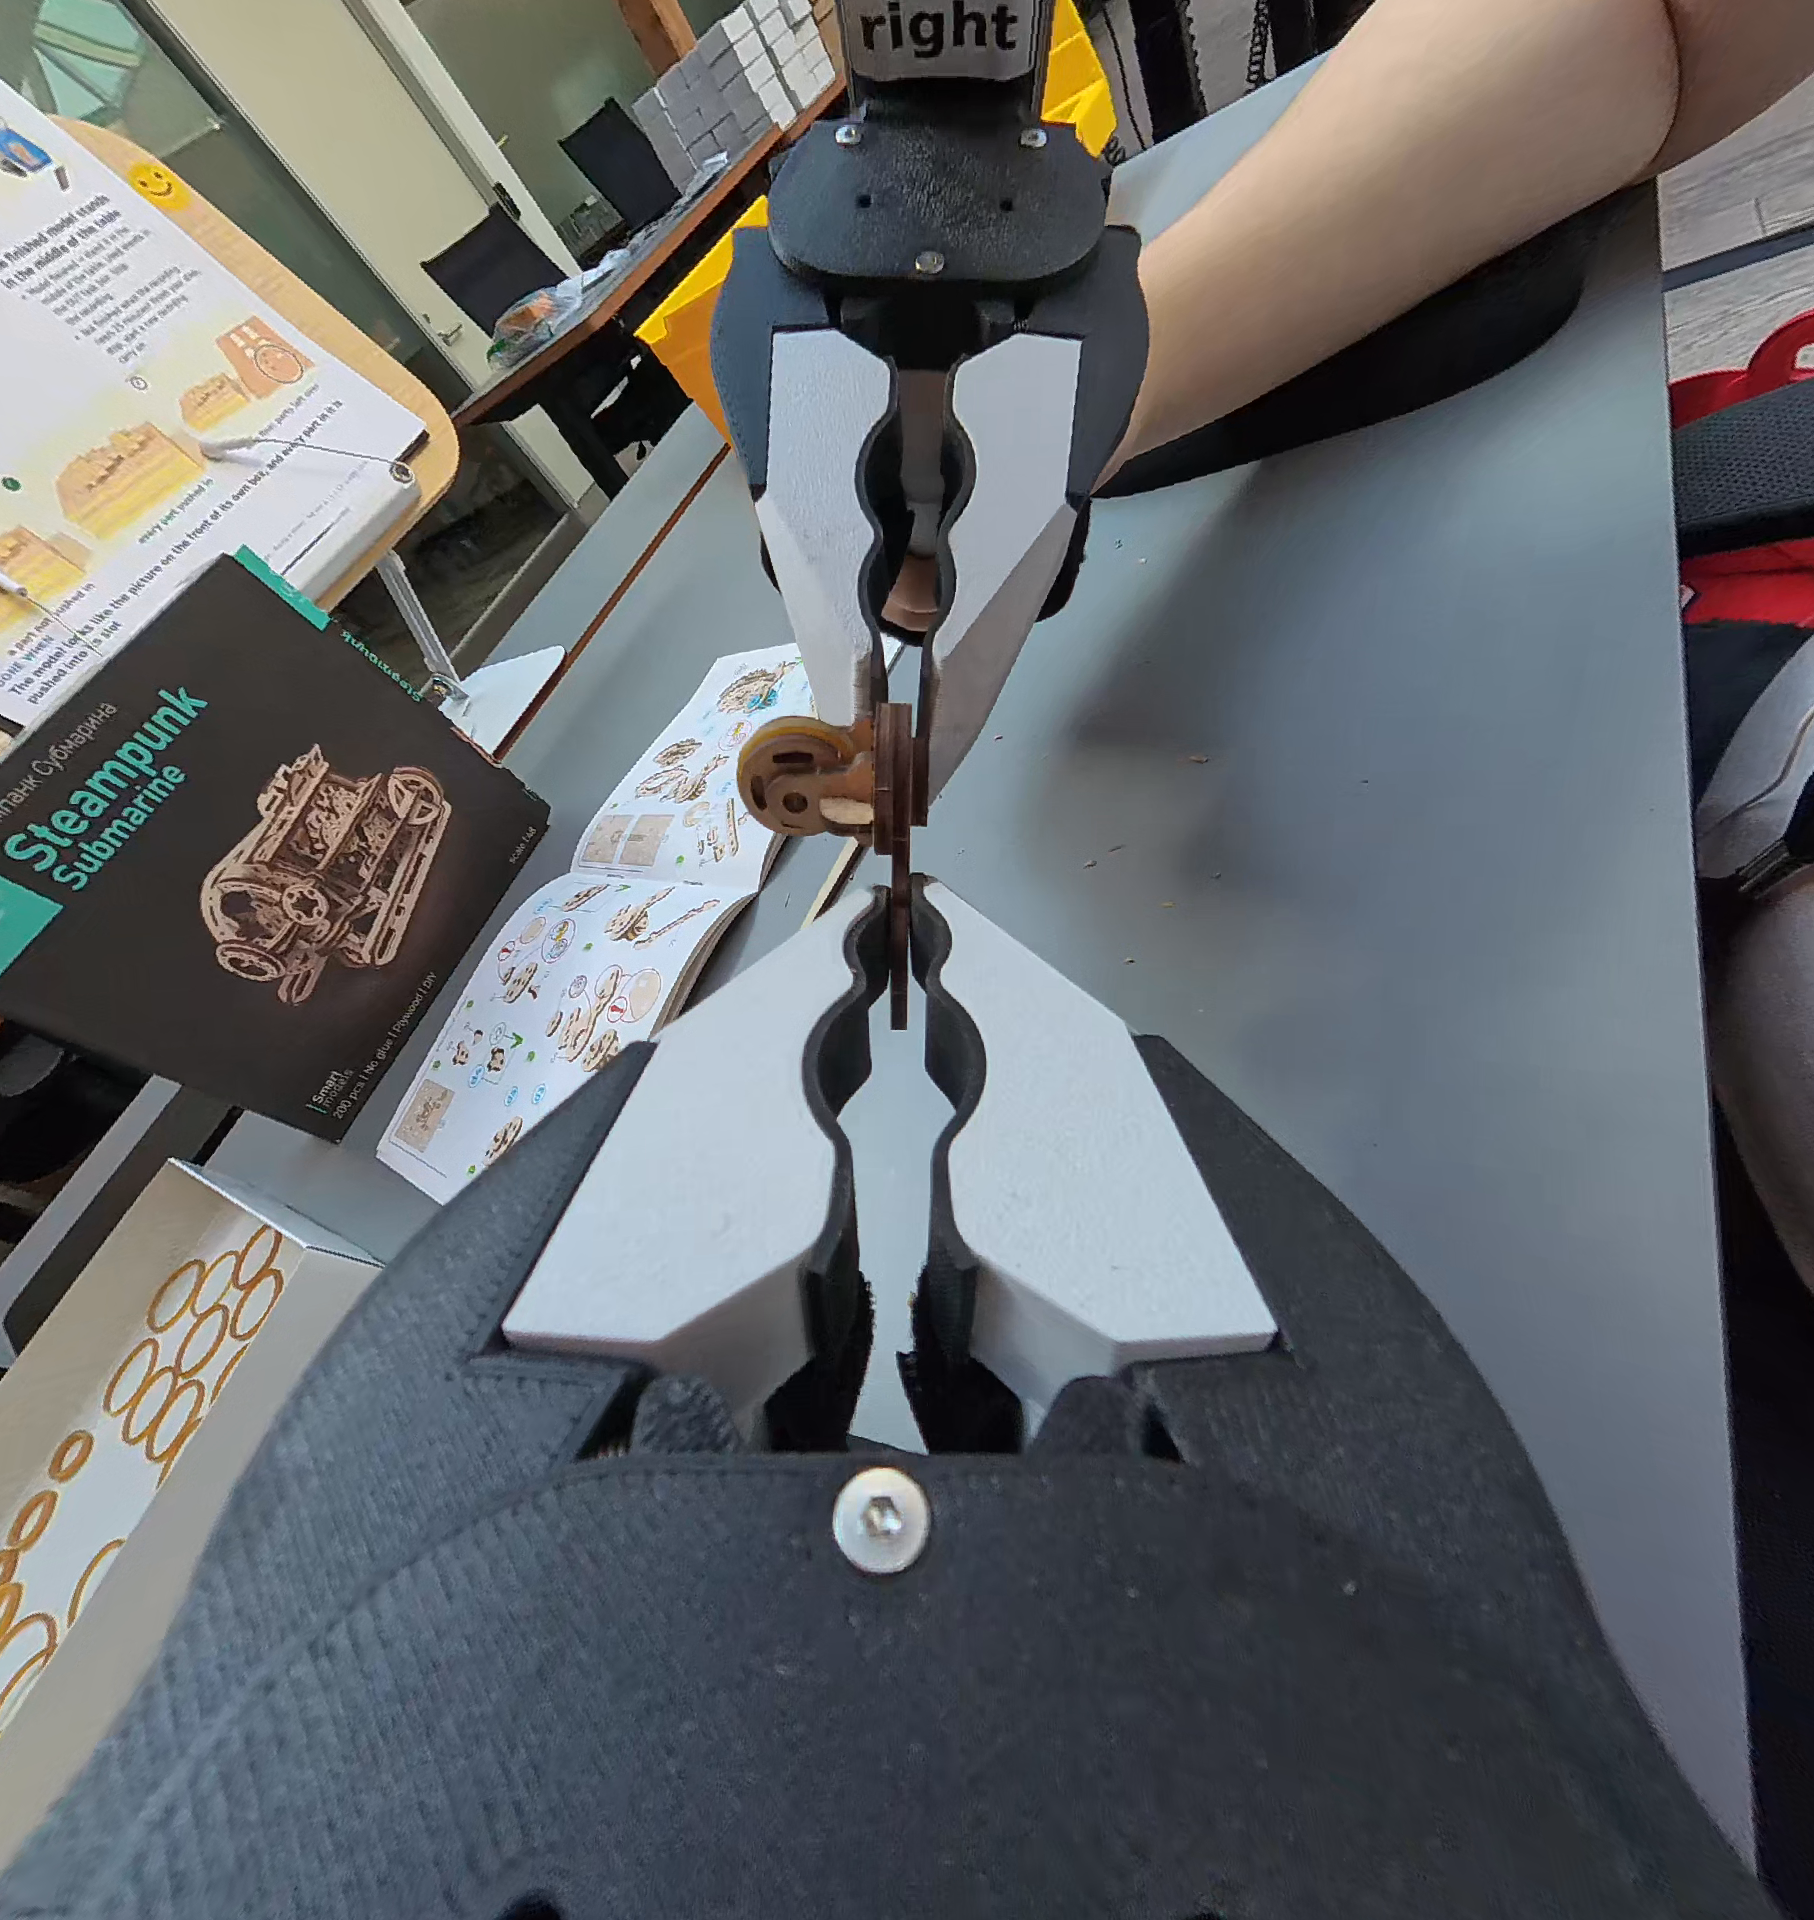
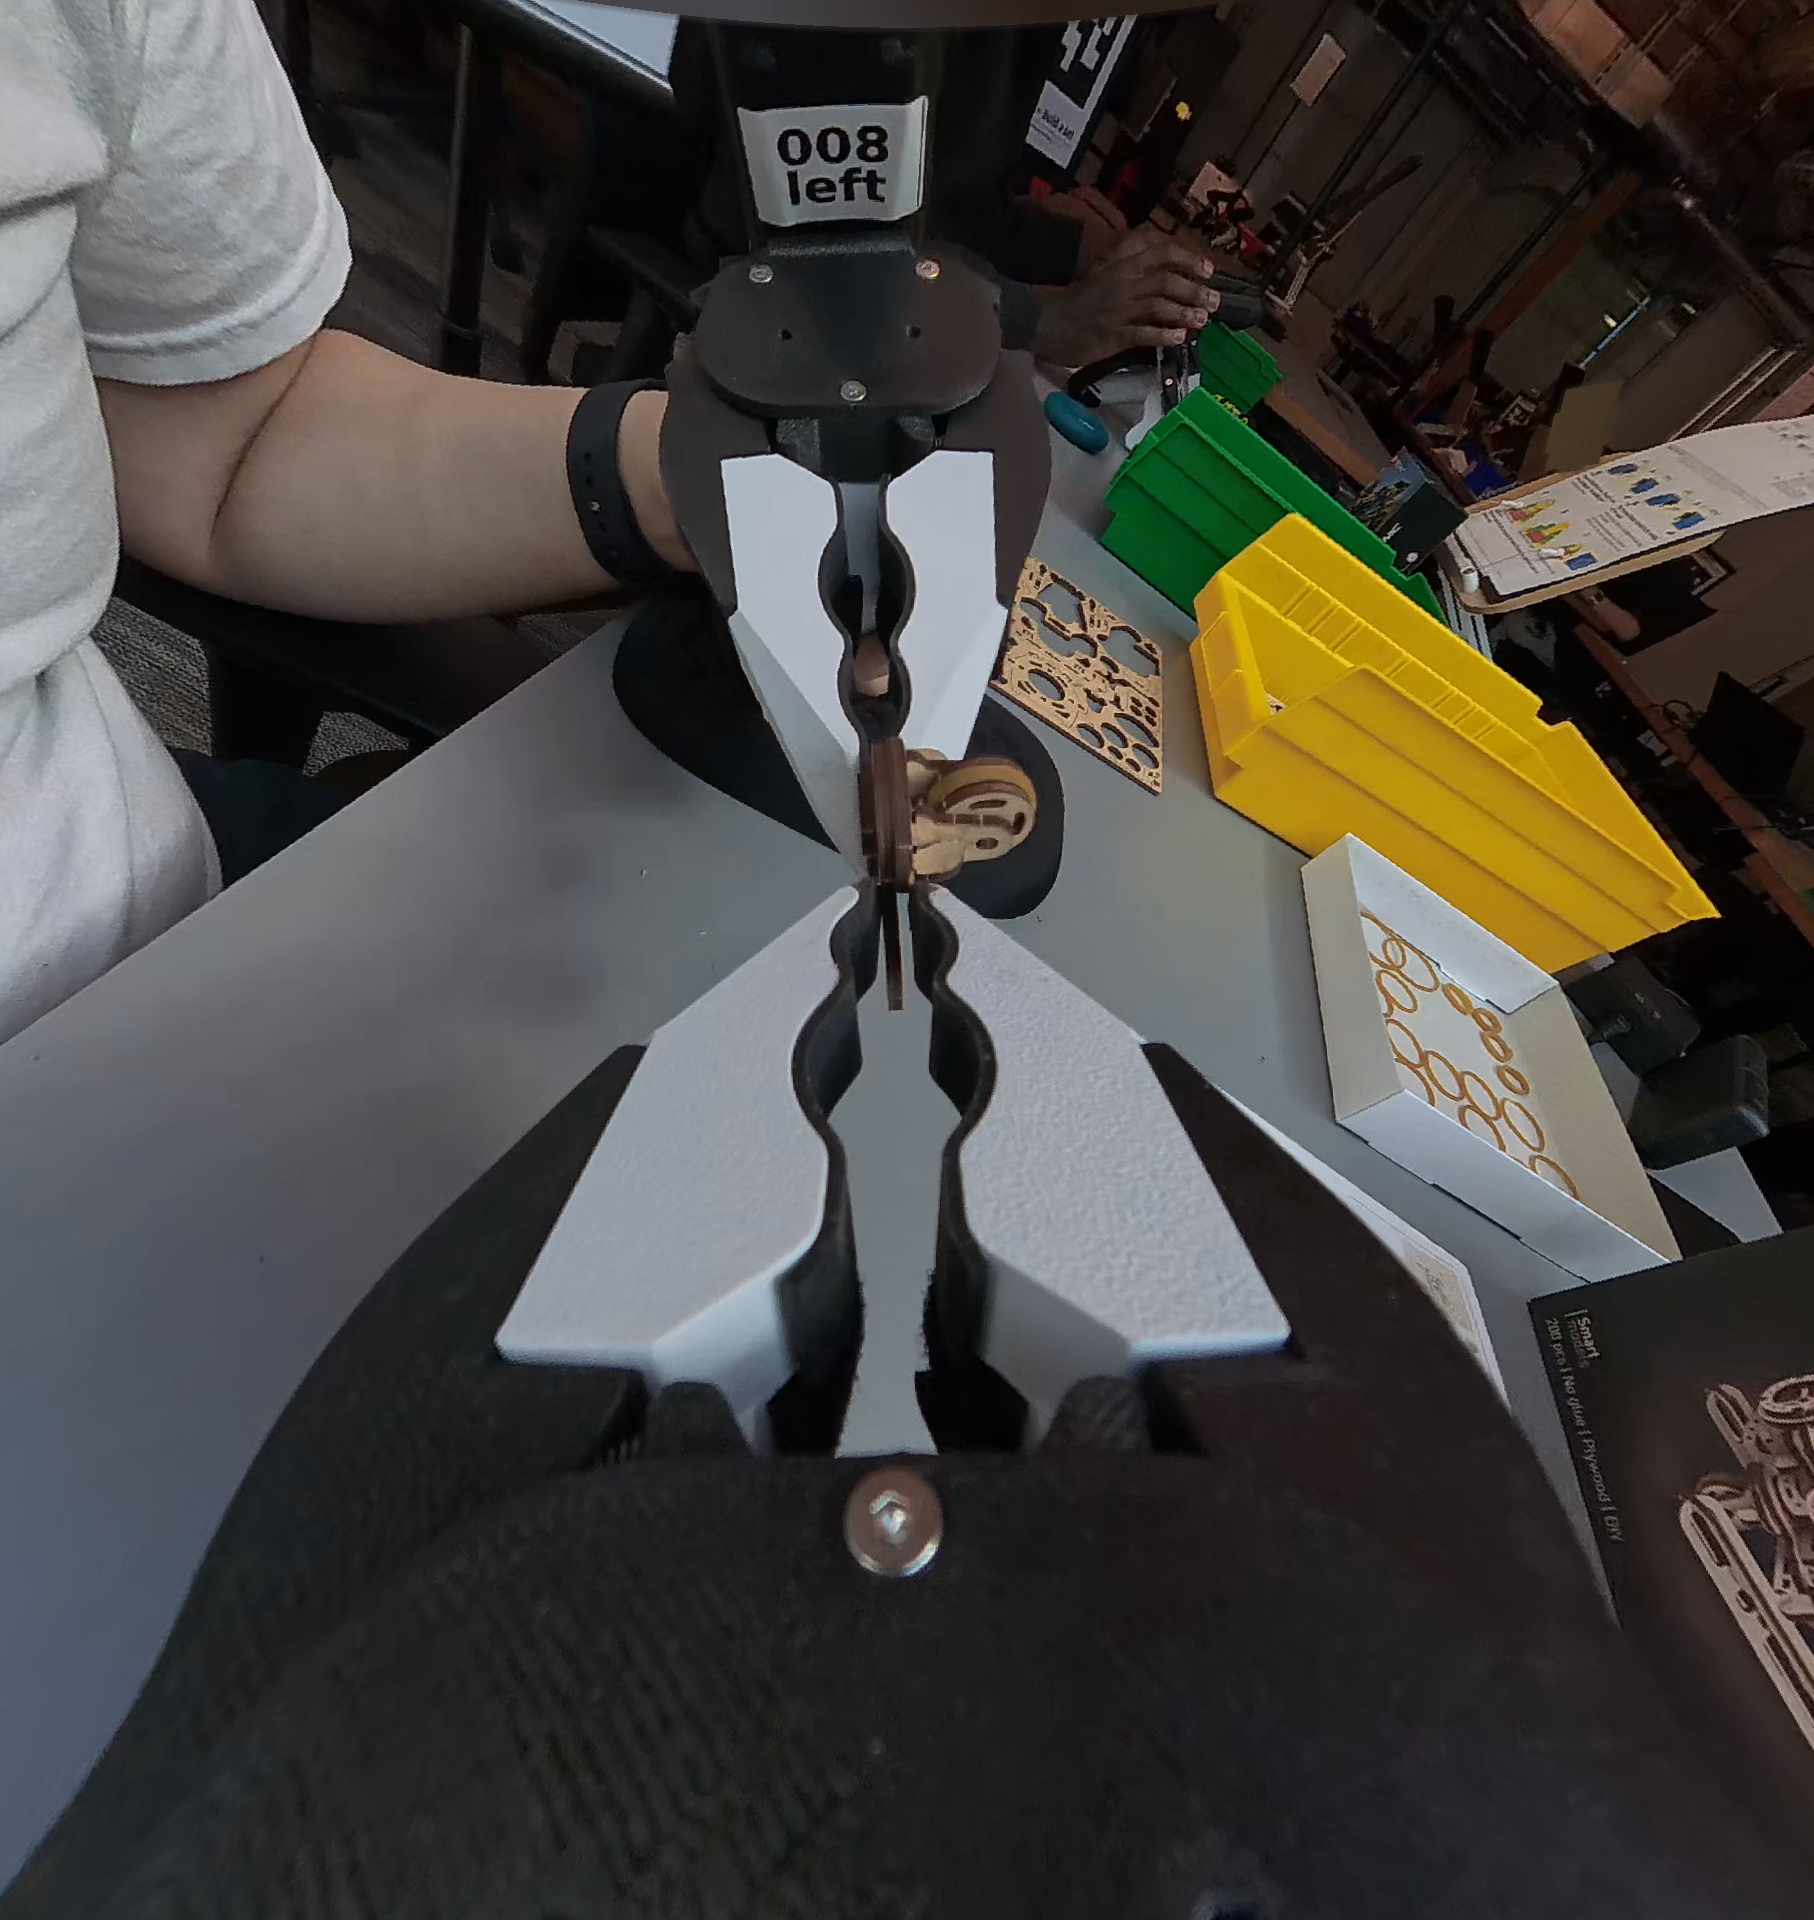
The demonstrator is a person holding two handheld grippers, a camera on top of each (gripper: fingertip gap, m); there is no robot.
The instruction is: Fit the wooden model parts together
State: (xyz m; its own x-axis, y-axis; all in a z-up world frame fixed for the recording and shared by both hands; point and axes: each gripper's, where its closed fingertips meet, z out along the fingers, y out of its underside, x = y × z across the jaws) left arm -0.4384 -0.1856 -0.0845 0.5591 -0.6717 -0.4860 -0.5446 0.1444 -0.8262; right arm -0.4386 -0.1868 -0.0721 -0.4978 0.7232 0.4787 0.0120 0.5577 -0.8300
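Both grippers tip-to-tip, left gripper [image 1: 898, 904] & right gripper [image 2: 887, 904] clamped on wooden assy [image 1: 830, 779].

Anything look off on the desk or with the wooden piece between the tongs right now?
Nothing alarming. Both tongs, left and right, pinch the same wooden assembly tip to tip above the grey table. Only small wood crumbs lie scattered on it.
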